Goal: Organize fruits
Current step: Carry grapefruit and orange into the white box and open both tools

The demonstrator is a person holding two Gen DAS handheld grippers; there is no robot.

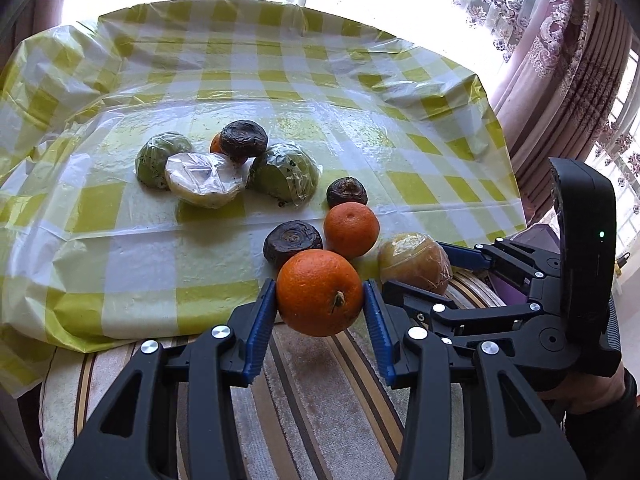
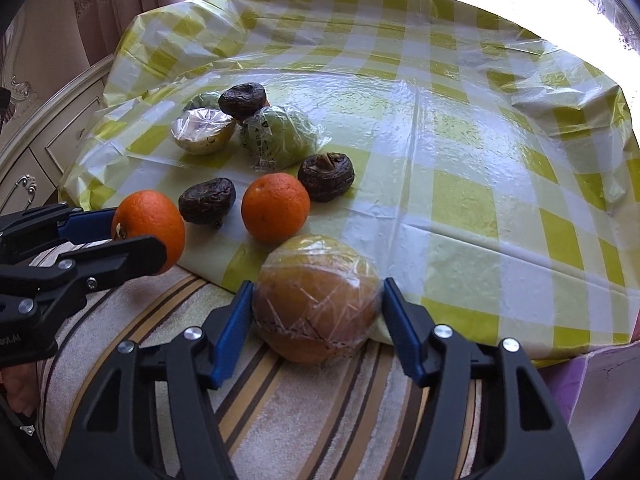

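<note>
My left gripper [image 1: 320,294] is shut on a large orange [image 1: 319,292], held over the table's near edge; the orange also shows in the right wrist view [image 2: 150,224]. My right gripper [image 2: 318,304] is shut on a plastic-wrapped brownish-yellow fruit [image 2: 316,300], also seen in the left wrist view [image 1: 414,262]. A second orange [image 2: 275,207] sits on the checked cloth, with dark wrinkled fruits [image 2: 207,200] [image 2: 326,176] beside it. Farther back lie wrapped green fruits [image 2: 280,136], a wrapped cut half [image 2: 202,130] and another dark fruit [image 2: 243,98].
The yellow-and-white checked plastic cloth [image 2: 480,160] covers the table; its edges are crumpled and raised. A striped fabric surface [image 2: 300,400] lies below the near edge. White furniture [image 2: 44,120] stands at the left, curtains [image 1: 560,80] and bright windows behind.
</note>
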